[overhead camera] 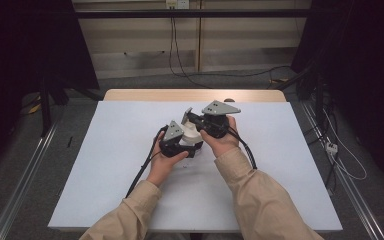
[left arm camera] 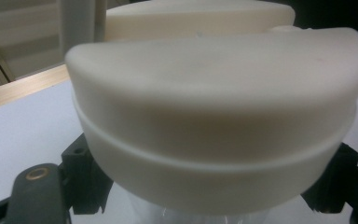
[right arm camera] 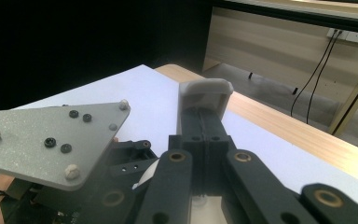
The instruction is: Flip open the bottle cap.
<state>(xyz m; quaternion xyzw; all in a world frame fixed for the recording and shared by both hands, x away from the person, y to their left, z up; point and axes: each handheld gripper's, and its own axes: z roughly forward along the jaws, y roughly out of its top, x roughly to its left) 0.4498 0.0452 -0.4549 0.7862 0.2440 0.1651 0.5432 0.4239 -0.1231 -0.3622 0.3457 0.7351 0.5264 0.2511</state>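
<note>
In the left gripper view, a cream rounded object (left arm camera: 219, 121) sat so close to the lens that its outline was soft, and its far right side ran off toward 3 o'clock; its underside was cut off at 6 o'clock. The left claw (left arm camera: 216, 186) had its black tips hidden behind that object. In the high view, the cream object (overhead camera: 189, 131) lay mostly covered by both hands, too small to identify. The right claw (right arm camera: 204, 116) had its tips capped by a pale piece, contact unreadable.
</note>
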